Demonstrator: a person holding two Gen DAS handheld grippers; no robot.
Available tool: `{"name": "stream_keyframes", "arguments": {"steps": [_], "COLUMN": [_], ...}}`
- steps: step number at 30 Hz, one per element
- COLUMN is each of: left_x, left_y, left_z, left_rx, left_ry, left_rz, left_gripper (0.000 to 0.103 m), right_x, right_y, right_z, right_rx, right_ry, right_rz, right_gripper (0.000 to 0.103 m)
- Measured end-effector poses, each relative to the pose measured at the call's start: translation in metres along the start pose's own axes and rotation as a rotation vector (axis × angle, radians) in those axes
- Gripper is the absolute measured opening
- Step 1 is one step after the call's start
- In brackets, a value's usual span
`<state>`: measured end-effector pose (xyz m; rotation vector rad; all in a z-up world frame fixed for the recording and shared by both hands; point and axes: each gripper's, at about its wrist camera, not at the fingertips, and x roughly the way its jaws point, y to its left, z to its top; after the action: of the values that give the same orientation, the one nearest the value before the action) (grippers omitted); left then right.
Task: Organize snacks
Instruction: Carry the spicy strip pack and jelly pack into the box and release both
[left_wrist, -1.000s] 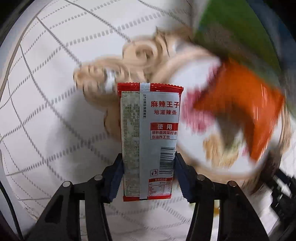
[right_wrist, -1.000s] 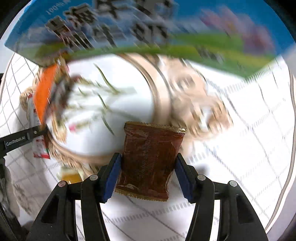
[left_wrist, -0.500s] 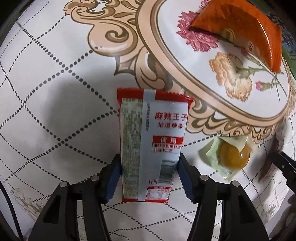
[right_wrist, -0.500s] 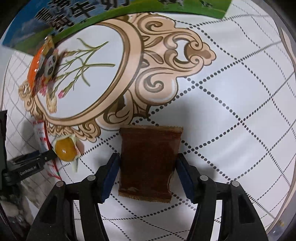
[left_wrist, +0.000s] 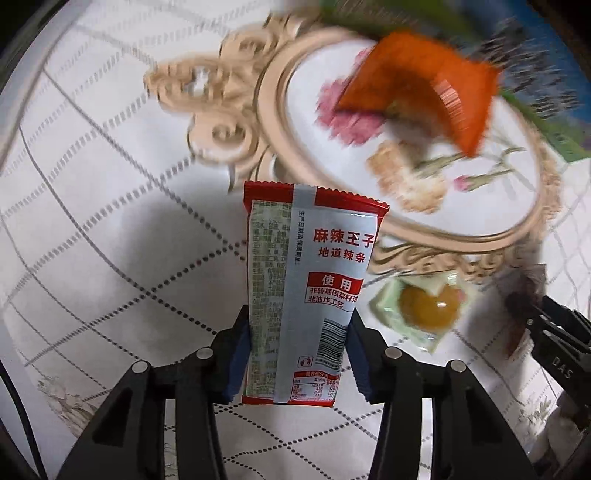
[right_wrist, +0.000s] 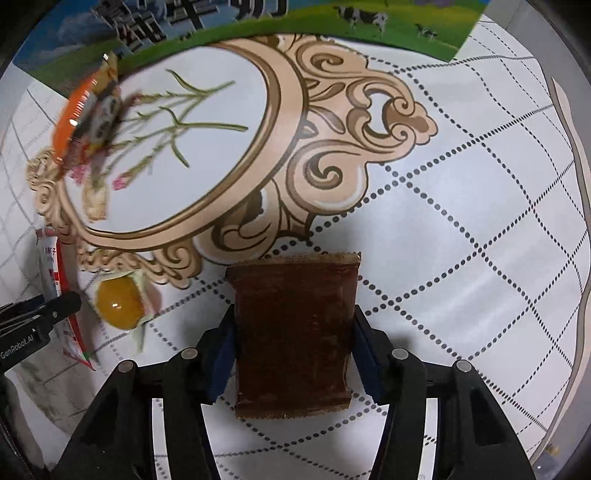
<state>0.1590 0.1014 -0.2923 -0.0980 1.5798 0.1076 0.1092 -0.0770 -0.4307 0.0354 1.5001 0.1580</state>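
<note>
A red and silver spicy-strip packet (left_wrist: 306, 295) stands lengthwise between the blue pads of my left gripper (left_wrist: 295, 354). The jaws are closing and the pads press its sides. My right gripper (right_wrist: 293, 354) is closing on a dark brown packet (right_wrist: 295, 332), and its pads touch both edges. Both grippers point down at the patterned tablecloth (right_wrist: 461, 240). An orange packet (left_wrist: 424, 92) lies on the floral medallion. A yellow yolk-like snack in a clear wrapper (left_wrist: 428, 306) lies between the two grippers. The right wrist view shows the left gripper (right_wrist: 37, 317) at its left edge.
A blue and green milk carton box (right_wrist: 332, 18) lies along the far side of the medallion (right_wrist: 177, 147). The right gripper (left_wrist: 554, 350) with its brown packet shows at the right edge of the left wrist view. The tablecloth's border (right_wrist: 576, 184) runs down the right.
Both grippers have drawn back from the milk box across the medallion, each still carrying its packet. The yolk snack came into view between them. The left view is blurred again with motion.
</note>
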Motion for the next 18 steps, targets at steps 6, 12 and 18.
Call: {"name": "stream_keyframes", "arguments": {"steps": [6,12,18], "left_x": [-0.072,-0.153,-0.201], "left_y": [-0.02,-0.042,-0.057], "left_z": [0.015,0.052,0.11], "left_rx": [0.047,0.079,0.111], "left_ry": [-0.123,-0.231,-0.306], "left_rz": [-0.078,-0.215,-0.239], "left_gripper": [0.044,0.044,0.045], "right_x": [-0.062,-0.149,-0.221], "right_y": [0.008,0.005,-0.009], "right_z": [0.01,0.041,0.106], "right_rx": [-0.004,-0.02,-0.011], "right_ry": [-0.064,-0.196,-0.356], "right_rz": [0.1,0.218,0.246], "right_gripper": [0.059,0.059,0.059]}}
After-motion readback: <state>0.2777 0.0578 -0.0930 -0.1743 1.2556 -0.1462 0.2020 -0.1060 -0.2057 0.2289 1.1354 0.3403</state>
